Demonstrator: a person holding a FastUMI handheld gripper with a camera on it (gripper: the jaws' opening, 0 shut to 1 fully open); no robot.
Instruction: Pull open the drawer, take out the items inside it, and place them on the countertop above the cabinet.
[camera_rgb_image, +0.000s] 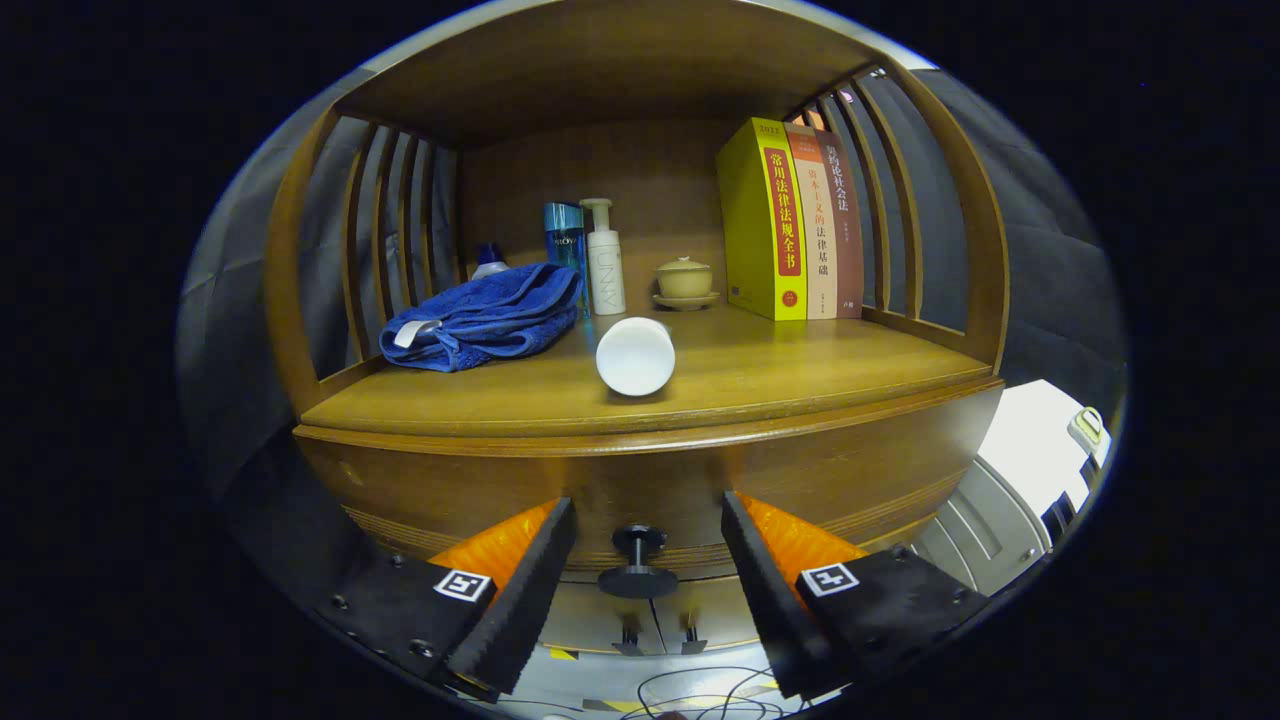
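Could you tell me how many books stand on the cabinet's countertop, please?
3, side by side against the slatted side: yellow book, orange book, brown book. More could hide behind them. The gripper has its jaws open around the drawer knob.

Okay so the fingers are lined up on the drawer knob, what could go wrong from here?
1. The gripper is open, its fingers either side of the drawer knob. That knob is small, so a shallow or off-centre close could slip off it.
2. The white cylinder lies on its side near the countertop front edge. A jerky pull might roll it off.
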